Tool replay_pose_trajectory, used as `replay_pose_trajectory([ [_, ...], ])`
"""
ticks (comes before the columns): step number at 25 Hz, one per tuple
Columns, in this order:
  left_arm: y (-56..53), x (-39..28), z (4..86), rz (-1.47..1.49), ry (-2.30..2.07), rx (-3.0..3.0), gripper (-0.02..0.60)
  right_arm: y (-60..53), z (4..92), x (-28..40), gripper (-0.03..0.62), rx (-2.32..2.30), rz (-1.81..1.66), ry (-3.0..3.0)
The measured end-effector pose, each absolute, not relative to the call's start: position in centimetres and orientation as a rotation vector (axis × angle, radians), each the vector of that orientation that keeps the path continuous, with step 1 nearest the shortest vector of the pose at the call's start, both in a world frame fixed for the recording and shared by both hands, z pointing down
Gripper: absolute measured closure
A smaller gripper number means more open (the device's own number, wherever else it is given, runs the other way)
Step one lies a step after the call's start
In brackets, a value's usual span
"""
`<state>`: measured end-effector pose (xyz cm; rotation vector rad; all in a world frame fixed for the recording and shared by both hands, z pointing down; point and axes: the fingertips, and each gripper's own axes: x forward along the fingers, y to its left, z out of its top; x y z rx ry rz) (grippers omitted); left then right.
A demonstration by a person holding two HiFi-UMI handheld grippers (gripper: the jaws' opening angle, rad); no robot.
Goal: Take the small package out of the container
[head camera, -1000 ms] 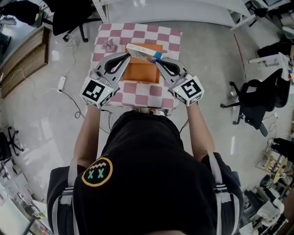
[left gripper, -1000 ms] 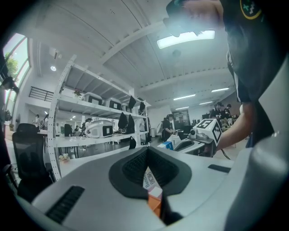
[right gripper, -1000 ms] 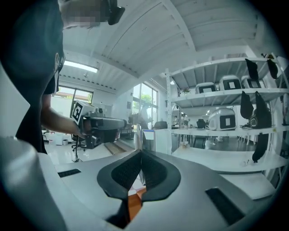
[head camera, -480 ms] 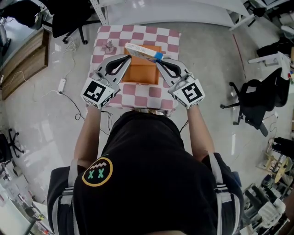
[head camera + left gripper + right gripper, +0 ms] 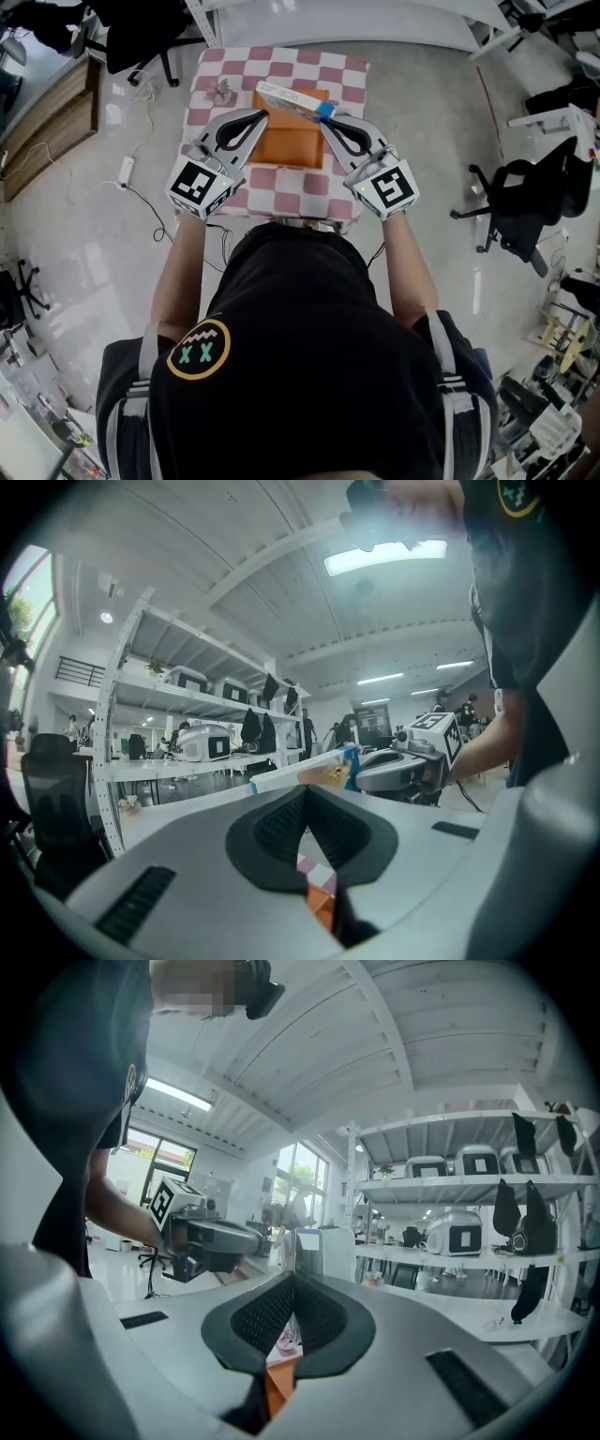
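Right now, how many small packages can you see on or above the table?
1. The small package is pinched at its blue end by the right gripper, above the orange container. Others could lie hidden under it.

L gripper (image 5: 306,794) jaws together; pkg (image 5: 298,774) just beyond, maybe touching.

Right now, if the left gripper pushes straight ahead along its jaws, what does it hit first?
The small package: it lies crosswise just past the tip of the shut left gripper, with its blue end held in the right gripper. Depth is unclear, so they may already touch.
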<state>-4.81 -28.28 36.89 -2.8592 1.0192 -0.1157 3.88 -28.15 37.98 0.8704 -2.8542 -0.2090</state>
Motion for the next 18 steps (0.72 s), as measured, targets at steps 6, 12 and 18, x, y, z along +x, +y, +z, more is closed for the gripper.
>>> replay_pose_trajectory([
  [6, -28.18, -4.94, 36.86, -0.113, 1.024, -2.859, 0.565, -27.95, 37.48, 3.74, 0.574, 0.872, -0.222, -2.860],
  [12, -28.10, -4.66, 36.98, -0.121, 1.019, -2.863, 0.565, -28.02, 37.38, 3.89, 0.574, 0.875, -0.229, -2.853],
  [18, -28.29, -4.36, 36.90, -0.119, 1.016, -2.862, 0.565, -28.06, 37.85, 4.24, 0.574, 0.875, -0.224, -2.836],
])
